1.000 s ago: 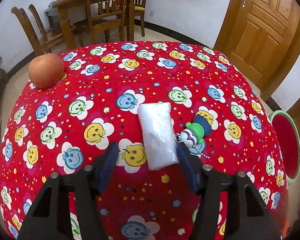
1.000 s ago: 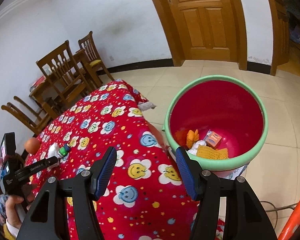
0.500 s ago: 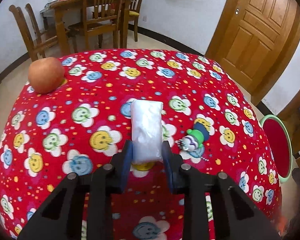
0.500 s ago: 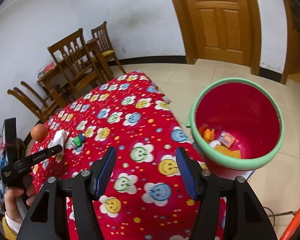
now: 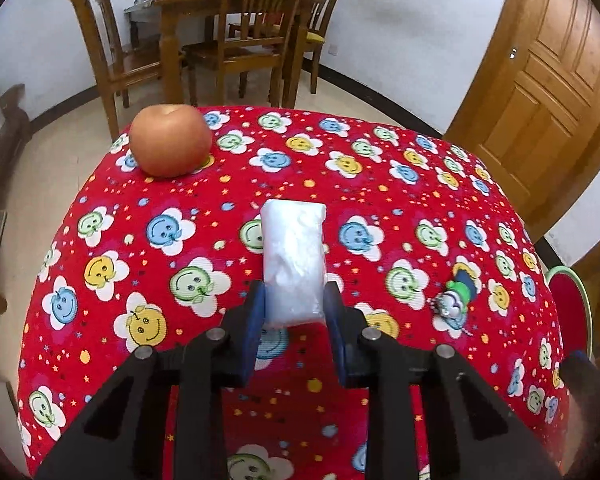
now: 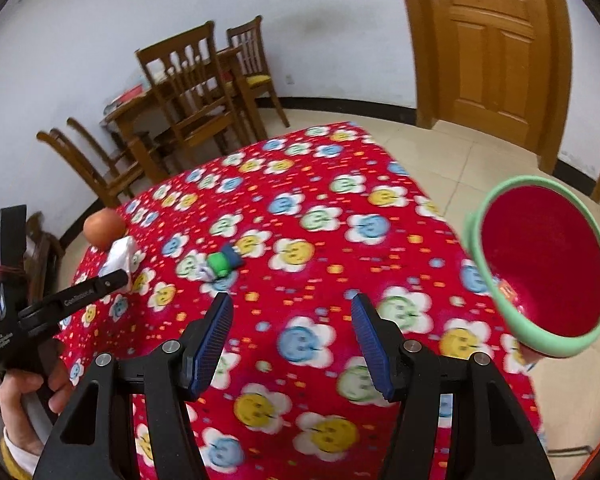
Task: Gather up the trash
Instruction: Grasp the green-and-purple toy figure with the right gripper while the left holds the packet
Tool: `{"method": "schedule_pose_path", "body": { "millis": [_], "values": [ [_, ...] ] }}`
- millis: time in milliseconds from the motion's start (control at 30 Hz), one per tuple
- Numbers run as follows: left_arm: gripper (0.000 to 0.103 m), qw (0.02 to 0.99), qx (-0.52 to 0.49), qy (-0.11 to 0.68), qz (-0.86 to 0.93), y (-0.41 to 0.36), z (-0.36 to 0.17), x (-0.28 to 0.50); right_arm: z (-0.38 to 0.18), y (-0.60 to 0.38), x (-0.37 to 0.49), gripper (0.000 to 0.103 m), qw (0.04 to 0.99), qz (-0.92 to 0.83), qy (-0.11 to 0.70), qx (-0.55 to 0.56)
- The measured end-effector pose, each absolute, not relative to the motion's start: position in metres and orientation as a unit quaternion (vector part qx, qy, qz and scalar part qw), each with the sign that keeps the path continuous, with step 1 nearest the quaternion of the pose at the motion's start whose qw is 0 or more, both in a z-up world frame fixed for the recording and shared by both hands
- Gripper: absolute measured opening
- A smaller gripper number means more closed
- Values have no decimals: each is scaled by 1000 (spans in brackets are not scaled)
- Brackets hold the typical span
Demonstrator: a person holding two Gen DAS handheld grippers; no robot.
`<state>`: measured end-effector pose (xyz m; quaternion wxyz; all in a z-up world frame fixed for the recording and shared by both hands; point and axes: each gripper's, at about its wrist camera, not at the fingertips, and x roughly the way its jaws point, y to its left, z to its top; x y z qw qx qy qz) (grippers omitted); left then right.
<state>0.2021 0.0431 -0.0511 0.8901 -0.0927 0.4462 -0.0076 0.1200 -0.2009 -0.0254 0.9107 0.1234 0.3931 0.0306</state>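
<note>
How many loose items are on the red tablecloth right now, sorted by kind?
Fruit: 1, the apple
Wrapper trash: 1, the white plastic packet, clamped in the left gripper
Toys: 1, the small green and blue toy
Total: 3

There is one table with a red smiley cloth (image 5: 160, 240). On it lie three things. One is a round apple (image 5: 170, 140), near the far left corner of the table. One is a white plastic packet (image 5: 294, 256), near the middle of the table. One is a little green and blue toy (image 5: 456, 296), near the right side of the table.

There is one red bin with a green rim (image 6: 540, 264), on the floor beside the table.

Behind the table stands one brown wooden table (image 5: 204, 4). Four wooden chairs (image 5: 256, 40) stand around it.

There is one wooden door (image 5: 548, 80).

There are two grippers, the left gripper (image 5: 294, 312) and the right gripper (image 6: 292, 336).
</note>
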Motion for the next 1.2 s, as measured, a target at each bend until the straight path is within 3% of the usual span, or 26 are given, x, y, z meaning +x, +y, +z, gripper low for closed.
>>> {"method": "schedule_pose_path", "body": {
  "millis": [967,1200],
  "values": [
    [29,890,-122,440,-9,63,-62,196,-72,-127,203,62,896,11,430,106],
    [29,891,-119,438,-13,59,-60,196,-74,-124,202,37,900,-8,430,78]
  ]
}}
